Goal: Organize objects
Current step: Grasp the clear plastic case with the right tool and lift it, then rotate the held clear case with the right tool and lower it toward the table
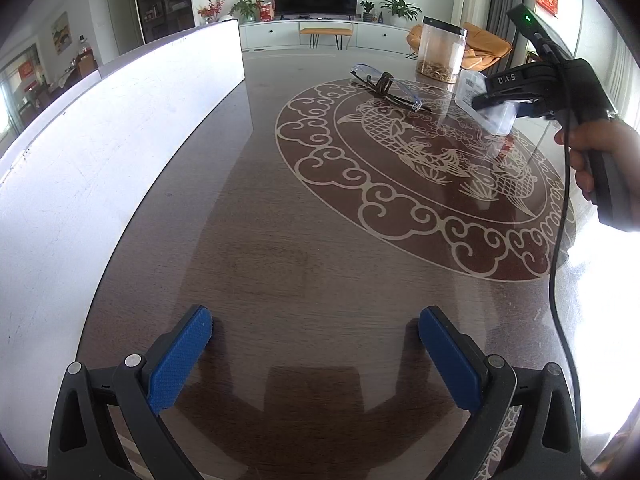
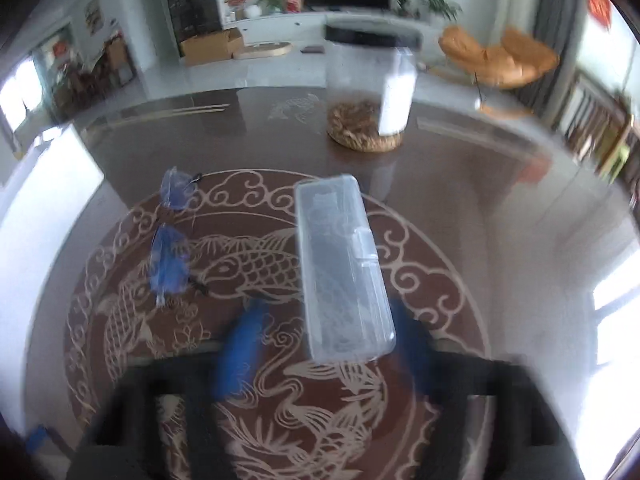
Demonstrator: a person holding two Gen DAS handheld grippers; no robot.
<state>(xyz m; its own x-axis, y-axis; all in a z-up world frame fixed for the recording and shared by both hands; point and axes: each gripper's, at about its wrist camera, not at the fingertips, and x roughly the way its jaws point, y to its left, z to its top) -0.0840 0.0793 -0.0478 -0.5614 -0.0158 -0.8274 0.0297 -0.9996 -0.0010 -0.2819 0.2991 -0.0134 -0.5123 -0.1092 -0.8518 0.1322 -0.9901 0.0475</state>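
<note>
A white panel is standing along the left edge of the worktop. The left tongs are hovering over bare wood near the near edge, their blue pads standing wide apart with nothing between them. Further right, toward the far edge, folded glasses with clear lenses are lying on the rim of the round fish pattern inlaid in the worktop. Just beyond them, close to the far edge, a clear jar with a dark lid is standing upright, brownish pieces lying in its bottom. To the right, a clear plastic case is lying lengthwise over the fish pattern, well in from the edges, its latch facing right. The right tongs are straddling its near end; the picture is blurring, yet the left pad is showing a gap to the case, so they are not clamping it. A hand is gripping their handle near the right edge.
</note>
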